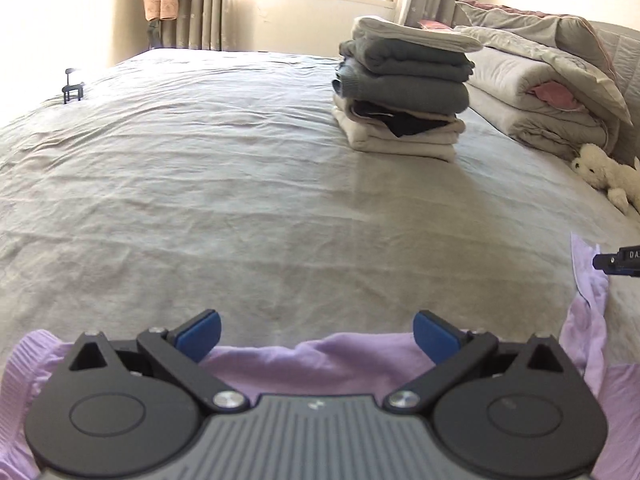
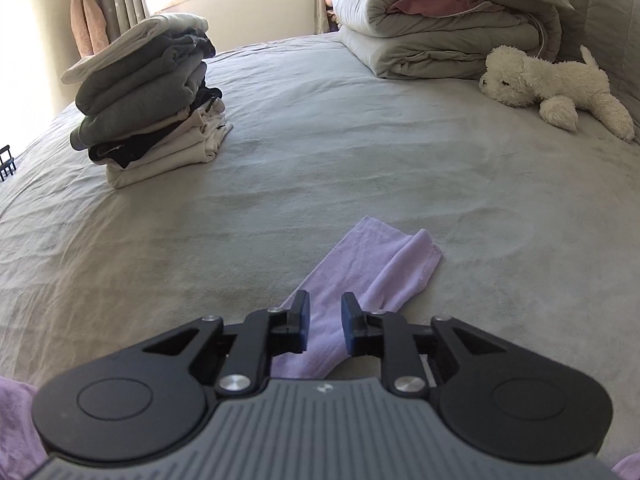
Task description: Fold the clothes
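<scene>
Lilac sleeve end shows only rightward.

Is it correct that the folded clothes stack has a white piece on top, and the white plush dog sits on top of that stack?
Not quite. The stack does have a white piece on top, but the plush dog lies on the bed sheet beside the folded quilt, well apart from the stack. The right wrist view shows this.

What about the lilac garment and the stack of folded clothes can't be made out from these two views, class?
- Lilac garment: left wrist view, its near part hidden under the left tool.
- Its sleeve: right wrist view, shoulder end hidden behind the right tool.
- Stack of folded clothes: garment types unreadable in either view.
</scene>
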The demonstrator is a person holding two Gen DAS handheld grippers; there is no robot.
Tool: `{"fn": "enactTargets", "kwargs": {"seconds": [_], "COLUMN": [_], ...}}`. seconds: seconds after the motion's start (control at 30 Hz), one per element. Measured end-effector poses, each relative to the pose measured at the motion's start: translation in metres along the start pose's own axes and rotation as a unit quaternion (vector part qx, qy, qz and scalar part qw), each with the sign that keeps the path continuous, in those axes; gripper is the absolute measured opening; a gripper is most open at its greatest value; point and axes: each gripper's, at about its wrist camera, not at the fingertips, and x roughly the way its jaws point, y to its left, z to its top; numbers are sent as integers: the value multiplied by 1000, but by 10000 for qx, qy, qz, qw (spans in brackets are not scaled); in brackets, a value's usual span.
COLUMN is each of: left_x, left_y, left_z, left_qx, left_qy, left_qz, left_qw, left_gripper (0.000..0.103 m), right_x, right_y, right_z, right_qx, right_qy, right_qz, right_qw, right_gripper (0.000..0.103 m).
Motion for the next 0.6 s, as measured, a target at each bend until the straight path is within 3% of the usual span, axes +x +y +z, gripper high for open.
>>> {"fn": "enactTargets", "kwargs": {"seconds": [0.03,0.1,0.2,0.27,0.3,0.33,0.6], "left_x": [-2,-6,-2,1,3,5,0], "left_y": [6,17,25,28,30,31,39], "left_z": [1,2,5,6,6,7,12], "left_qx": [-37,-110,-102,-121,-131,-132,-158], "left_qy": [-16,-49,100,156,180,217,131], "left_qz": [78,235,280,276,274,257,187], "left_qw": [10000,9996,9995,9994,9994,9993,9996], "left_gripper": [103,103,103,103,103,103,103], "right_x": [5,14,30,32,32,28,-21], "right_y": [3,12,28,25,23,19,-22], "right_z": [1,1,-2,-4,-5,-5,-7], "right_qx": [-10,-143,-770,-757,-738,-677,349], "right_qy": [52,134,187,138,111,112,-379], "right_qz": [48,159,-199,-253,-274,-405,-225], "right_qw": [10000,9997,9967,9967,9968,9968,9984], "right_gripper": [53,61,62,62,41,1,3]}}
